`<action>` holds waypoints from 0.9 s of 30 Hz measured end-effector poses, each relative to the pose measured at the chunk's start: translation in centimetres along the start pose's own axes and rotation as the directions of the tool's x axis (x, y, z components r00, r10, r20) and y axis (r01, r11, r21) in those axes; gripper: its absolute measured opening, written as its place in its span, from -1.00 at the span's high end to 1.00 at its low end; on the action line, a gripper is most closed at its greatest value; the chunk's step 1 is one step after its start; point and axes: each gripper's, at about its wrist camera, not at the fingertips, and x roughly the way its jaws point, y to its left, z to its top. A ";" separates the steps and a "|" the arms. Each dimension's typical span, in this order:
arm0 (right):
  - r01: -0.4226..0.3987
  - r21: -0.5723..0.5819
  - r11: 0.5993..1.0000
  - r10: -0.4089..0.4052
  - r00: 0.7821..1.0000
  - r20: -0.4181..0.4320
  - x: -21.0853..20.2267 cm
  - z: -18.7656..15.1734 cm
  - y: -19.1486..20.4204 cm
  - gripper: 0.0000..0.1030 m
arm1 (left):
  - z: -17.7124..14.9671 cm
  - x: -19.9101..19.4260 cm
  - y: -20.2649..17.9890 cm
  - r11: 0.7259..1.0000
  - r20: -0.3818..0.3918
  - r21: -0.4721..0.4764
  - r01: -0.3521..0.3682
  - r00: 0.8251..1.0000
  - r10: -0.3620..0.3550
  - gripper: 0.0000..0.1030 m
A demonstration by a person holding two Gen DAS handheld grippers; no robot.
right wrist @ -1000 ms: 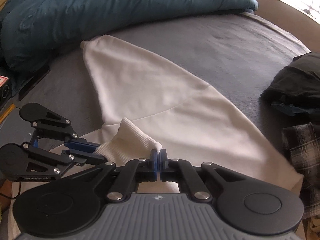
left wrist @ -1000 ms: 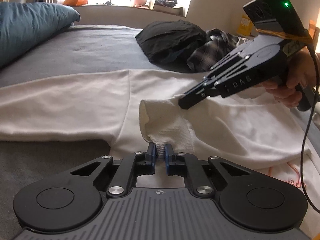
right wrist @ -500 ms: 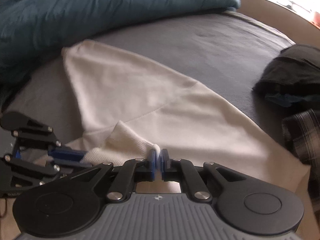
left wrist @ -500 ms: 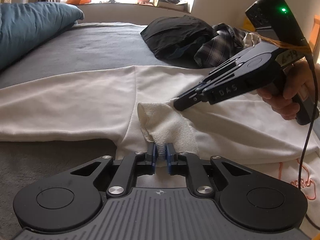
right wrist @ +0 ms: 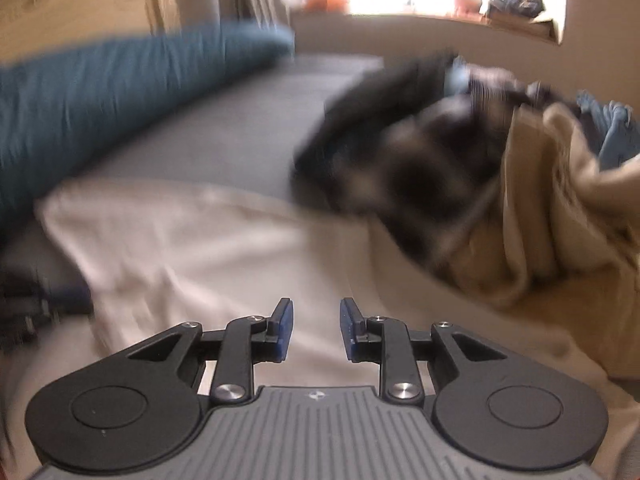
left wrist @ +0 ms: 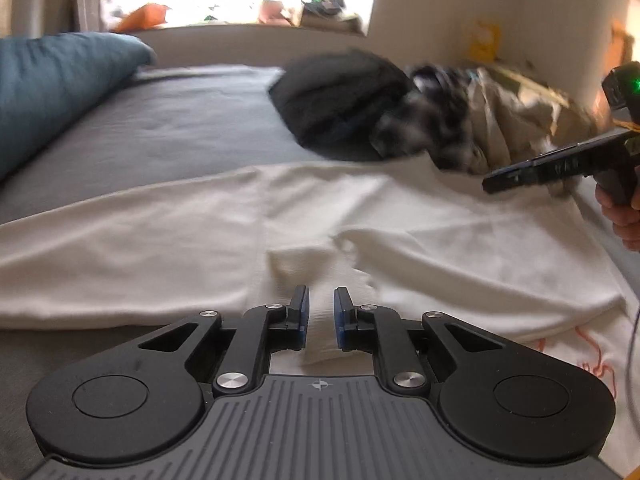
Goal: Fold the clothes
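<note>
- Released since the earlier frames, the ribbed white cuff [left wrist: 320, 276] now lies loose between the left tool's [left wrist: 321, 312] slightly parted jaws, pads not pressing.
- Right tool [right wrist: 316, 330], swung aside, jaws opening, nothing between them.
- White long-sleeved garment [left wrist: 160, 240] lies spread on the grey bed [left wrist: 168, 120].

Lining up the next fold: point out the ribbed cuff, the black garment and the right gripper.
ribbed cuff [left wrist: 316, 276]: left wrist view, its upper part.
black garment [left wrist: 340, 96]: left wrist view, middle of the heap.
right gripper [right wrist: 316, 330]: right wrist view, between its opening fingers.
</note>
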 end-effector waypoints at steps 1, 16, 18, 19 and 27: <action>-0.004 -0.034 0.999 0.004 1.000 -0.020 0.5 -0.1 0.2 0.40 | -0.1 0.7 -0.3 1.000 -0.016 0.008 -0.015 1.000 0.015 0.76; -0.164 -0.354 0.921 0.080 0.967 -0.241 6.2 1.9 3.7 0.66 | -0.6 2.6 -0.4 0.996 -0.107 0.036 -0.087 0.990 0.091 0.74; -0.171 -0.396 0.902 0.076 0.967 -0.244 6.0 1.7 4.1 0.95 | -0.7 2.6 -0.5 0.995 -0.102 0.050 -0.087 0.991 0.092 0.74; -0.162 -0.416 0.895 0.069 0.971 -0.229 5.7 1.5 4.3 0.97 | -0.8 2.6 -0.5 0.995 -0.101 0.053 -0.087 0.991 0.092 0.73; -0.058 -0.372 0.926 0.014 0.993 -0.120 5.5 1.6 3.4 0.97 | -0.8 2.7 -0.6 0.993 -0.095 0.075 -0.092 0.991 0.099 0.73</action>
